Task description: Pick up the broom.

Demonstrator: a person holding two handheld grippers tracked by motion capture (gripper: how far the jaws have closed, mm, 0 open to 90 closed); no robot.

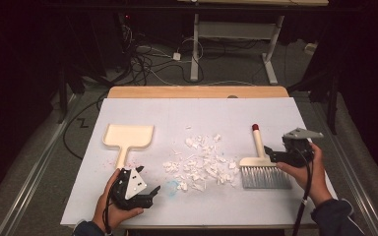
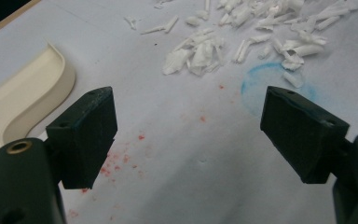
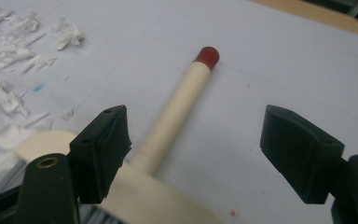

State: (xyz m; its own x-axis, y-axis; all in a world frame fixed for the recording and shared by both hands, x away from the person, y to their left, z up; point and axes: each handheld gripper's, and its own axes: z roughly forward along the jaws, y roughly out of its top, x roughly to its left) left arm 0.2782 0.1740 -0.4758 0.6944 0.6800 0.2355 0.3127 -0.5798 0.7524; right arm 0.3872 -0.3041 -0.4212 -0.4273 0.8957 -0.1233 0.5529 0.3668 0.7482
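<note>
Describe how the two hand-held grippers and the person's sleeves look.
Both the left hand-held gripper and the right hand-held gripper are black, with two blocky black jaws and brass-coloured screw holes. Each carries a grey three-cornered plate and trails a black cable. The sleeves are dark.

**No readable text**

No word, label, brand, number or sign can be read anywhere in these views. The white table cover [image 1: 197,110] bears only a faint blue ring [image 2: 272,88] and scattered red specks [image 2: 121,161] near its front edge; neither forms a letter or figure.
</note>
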